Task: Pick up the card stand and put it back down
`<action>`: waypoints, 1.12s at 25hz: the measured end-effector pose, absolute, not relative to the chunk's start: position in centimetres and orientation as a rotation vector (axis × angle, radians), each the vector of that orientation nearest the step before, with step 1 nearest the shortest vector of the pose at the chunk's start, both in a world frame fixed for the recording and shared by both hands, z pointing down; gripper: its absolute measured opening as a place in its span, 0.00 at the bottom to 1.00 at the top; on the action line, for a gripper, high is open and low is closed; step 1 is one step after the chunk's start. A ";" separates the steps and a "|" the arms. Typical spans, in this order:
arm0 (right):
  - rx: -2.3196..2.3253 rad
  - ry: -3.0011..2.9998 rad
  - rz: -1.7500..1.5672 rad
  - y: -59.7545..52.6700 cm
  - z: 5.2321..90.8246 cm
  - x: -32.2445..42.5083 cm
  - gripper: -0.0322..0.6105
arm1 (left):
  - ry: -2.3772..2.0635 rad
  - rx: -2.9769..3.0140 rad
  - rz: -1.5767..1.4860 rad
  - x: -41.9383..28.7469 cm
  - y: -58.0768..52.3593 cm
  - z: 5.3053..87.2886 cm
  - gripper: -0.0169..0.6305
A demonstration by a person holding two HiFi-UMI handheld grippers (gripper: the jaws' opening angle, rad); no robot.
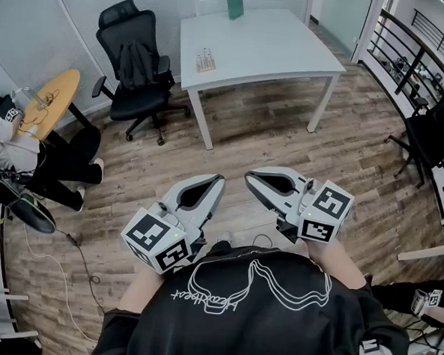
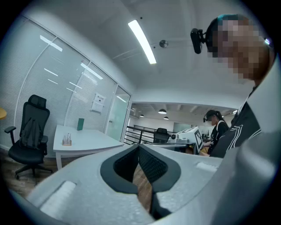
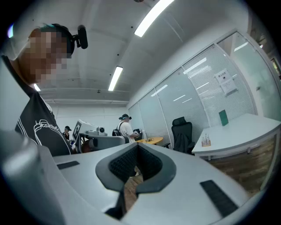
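The person holds both tools level and close to the chest, well apart from the work. The left tongs point(image 1: 217, 182) and the right tongs point(image 1: 250, 179) are each pressed together on nothing, and only the wood floor point(image 1: 284, 139) shows behind the pads. The card stand point(image 1: 234, 4), which I take to be the green upright piece, stands at the far edge of the white surface point(image 1: 283, 42). A small rack point(image 1: 205, 60) sits nearer its front. The 2 tongs look parked for carrying, since the approach to the surface has not yet begun.
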State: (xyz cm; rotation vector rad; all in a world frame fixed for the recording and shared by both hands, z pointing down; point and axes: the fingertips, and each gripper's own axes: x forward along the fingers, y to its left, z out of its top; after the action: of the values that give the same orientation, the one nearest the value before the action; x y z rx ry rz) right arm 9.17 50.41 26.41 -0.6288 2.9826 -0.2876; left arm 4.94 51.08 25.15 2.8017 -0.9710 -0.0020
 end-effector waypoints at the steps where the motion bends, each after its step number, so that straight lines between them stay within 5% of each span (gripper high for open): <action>1: -0.630 2.983 -0.289 50.5 26.4 9.1 0.06 | -0.969 2.799 -0.010 4.8 51.2 25.1 0.05; 28: -0.690 2.909 -0.389 48.4 28.8 11.9 0.06 | -0.991 2.761 -0.016 5.2 49.3 26.7 0.05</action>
State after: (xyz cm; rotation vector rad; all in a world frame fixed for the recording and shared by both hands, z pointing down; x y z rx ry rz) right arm 11.90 48.45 28.75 -0.6897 2.9087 -0.3892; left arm 5.22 49.26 26.74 2.7605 -0.9906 -0.0158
